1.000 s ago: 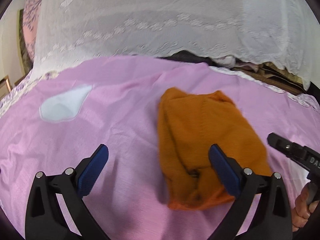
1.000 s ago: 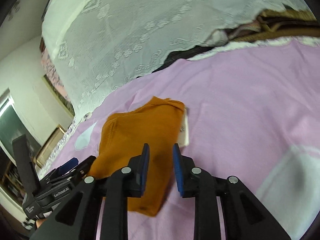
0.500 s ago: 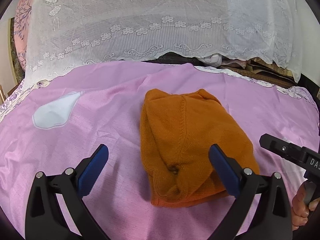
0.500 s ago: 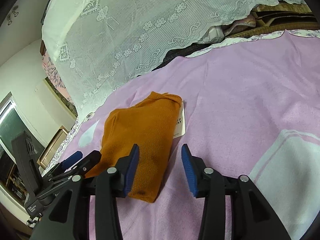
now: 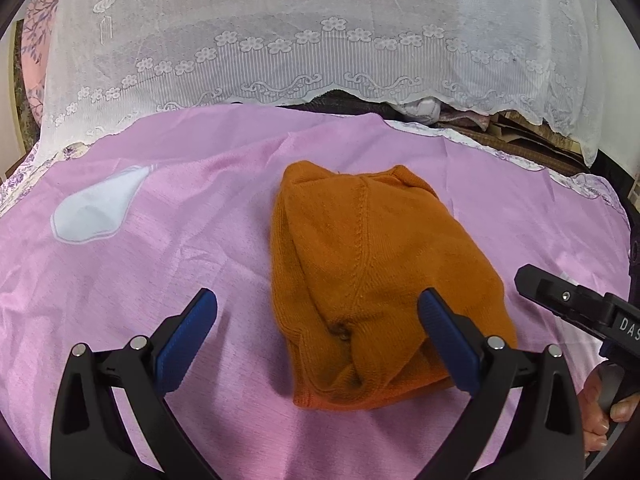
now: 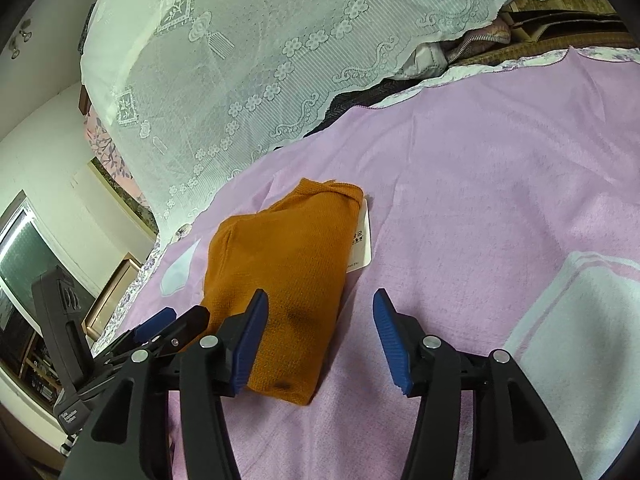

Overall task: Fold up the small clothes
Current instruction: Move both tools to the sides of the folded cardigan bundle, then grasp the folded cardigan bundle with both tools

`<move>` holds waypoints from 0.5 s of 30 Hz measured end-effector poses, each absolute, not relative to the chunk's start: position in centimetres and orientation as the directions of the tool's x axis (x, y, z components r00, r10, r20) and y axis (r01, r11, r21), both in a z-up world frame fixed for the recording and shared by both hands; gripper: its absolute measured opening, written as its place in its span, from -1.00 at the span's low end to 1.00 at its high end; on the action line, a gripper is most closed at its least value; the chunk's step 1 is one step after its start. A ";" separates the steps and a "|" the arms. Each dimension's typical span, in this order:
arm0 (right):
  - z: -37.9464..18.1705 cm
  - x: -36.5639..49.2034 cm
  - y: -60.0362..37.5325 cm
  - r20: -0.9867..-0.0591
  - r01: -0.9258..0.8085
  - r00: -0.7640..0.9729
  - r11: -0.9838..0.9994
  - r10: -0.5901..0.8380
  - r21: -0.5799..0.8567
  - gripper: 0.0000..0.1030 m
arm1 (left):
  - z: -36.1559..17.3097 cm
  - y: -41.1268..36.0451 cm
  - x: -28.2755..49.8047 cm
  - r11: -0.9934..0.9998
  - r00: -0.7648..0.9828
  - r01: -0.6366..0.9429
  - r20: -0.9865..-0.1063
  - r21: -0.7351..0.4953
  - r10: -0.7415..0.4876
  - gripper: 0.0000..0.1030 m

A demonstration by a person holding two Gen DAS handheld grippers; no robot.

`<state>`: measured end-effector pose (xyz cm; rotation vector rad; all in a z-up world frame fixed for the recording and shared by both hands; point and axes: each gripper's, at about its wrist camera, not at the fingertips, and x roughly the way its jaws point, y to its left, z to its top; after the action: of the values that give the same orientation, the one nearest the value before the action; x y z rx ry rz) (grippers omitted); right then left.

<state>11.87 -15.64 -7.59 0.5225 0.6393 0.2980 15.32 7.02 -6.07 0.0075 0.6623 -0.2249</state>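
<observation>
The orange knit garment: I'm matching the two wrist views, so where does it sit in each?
Left wrist: orange knit garment centre, just right of middle, on the pink sheet.
Right wrist: garment left of centre, its white tag showing.
Shared landmark: white lace cover behind.

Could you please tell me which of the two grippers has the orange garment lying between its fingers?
The left gripper: the orange garment lies between its wide-open fingers. The right gripper, whose jaws are opening, frames mostly bare pink sheet.

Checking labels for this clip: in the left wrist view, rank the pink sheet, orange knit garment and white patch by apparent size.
1. pink sheet
2. orange knit garment
3. white patch, clearly smallest, though it lies farther off.
</observation>
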 end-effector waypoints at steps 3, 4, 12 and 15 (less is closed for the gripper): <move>-7.6 11.9 -15.7 -0.488 -0.102 0.766 0.828 0.419 0.551 0.09 | -6.3 7.0 15.6 0.969 0.745 0.228 -0.625 -0.090 -0.233 0.91; -7.7 12.0 -15.7 -0.490 -0.099 0.765 0.828 0.419 0.553 0.10 | -6.4 7.1 15.8 0.964 0.729 0.240 -0.635 -0.113 -0.256 0.91; -8.0 12.3 -16.0 -0.499 -0.081 0.757 0.818 0.422 0.569 0.18 | -7.9 8.7 17.6 0.903 0.596 0.256 -0.679 -0.345 -0.428 0.91; -8.2 12.5 -16.2 -0.504 -0.072 0.750 0.811 0.428 0.581 0.18 | -8.2 9.6 18.1 0.869 0.571 0.243 -0.660 -0.432 -0.488 0.91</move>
<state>12.54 -16.20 -8.23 0.5684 0.6737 0.2901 18.07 9.61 -8.19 -0.3094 0.8627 -0.4369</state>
